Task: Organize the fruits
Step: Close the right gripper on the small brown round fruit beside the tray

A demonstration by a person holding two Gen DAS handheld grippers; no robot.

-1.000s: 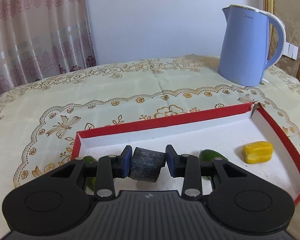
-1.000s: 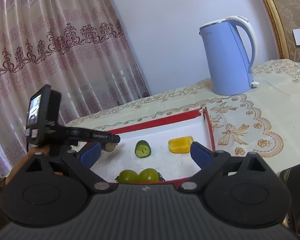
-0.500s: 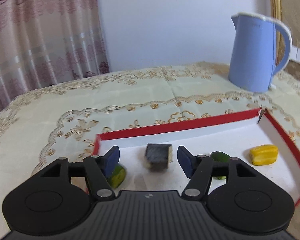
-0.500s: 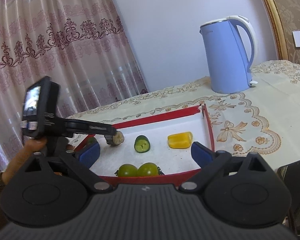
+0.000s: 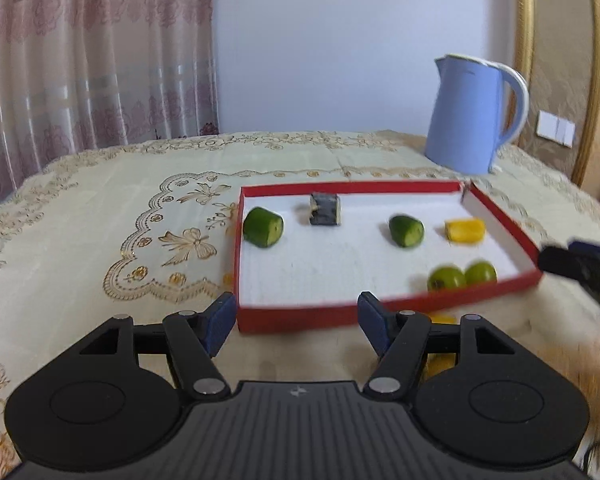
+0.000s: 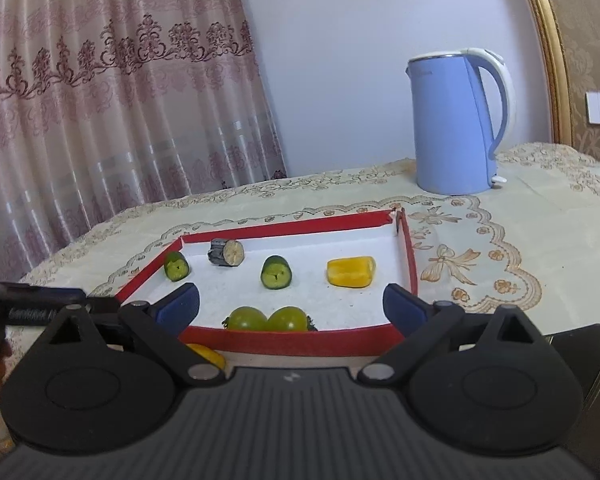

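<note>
Jaws of the left gripper (image 5: 296,322) have just been opening, empty, backed off from the dark chunk (image 5: 324,209) now lying in the red tray (image 5: 500,216); right gripper (image 6: 291,306) gapes empty; another fruit comes next.

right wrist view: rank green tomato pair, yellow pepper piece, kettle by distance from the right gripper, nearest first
1. Green tomato pair: just past the right gripper, against the near wall of the red tray.
2. Yellow pepper piece: farther in, on the tray's right side.
3. Kettle: farthest, beyond the tray at the back right of the table.
</note>
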